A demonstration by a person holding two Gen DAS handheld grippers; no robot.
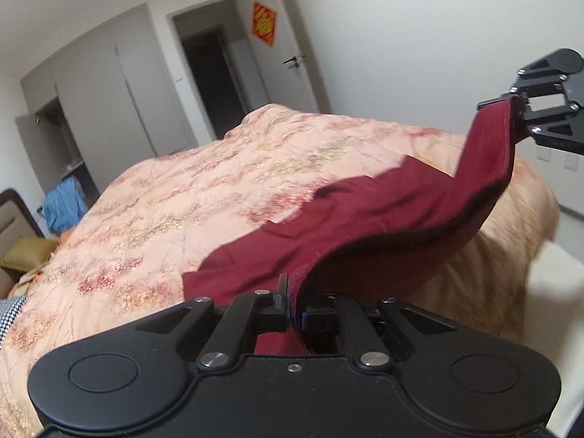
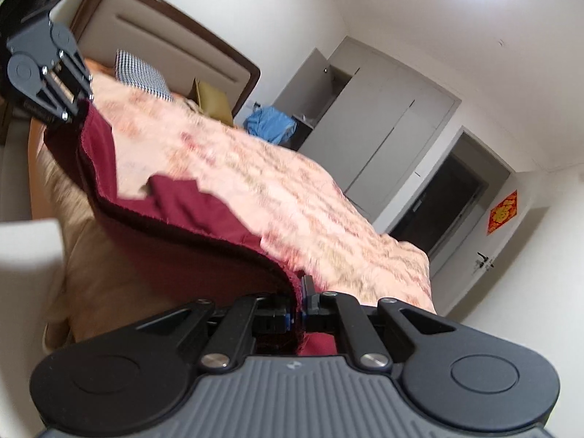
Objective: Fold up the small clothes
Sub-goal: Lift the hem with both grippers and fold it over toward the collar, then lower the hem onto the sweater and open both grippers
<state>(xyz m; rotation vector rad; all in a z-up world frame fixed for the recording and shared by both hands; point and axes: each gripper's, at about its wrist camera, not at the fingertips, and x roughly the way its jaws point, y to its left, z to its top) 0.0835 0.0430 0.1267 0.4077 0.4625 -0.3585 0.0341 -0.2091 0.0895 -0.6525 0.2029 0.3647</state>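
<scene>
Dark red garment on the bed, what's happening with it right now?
A person is holding the dark red garment with both grippers. The left gripper is shut on one end of its thick hem, and the right gripper is shut on the other end, so the hem hangs in a curve between them above the edge of the bed. The rest of the cloth lies on the peach patterned quilt. No fold is visible yet.

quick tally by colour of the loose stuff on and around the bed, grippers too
dark red garment: 1
blue cloth heap: 1
houndstooth pillow: 1
olive cushion: 1
black grippers, left gripper and right gripper: 2
total: 6
</scene>
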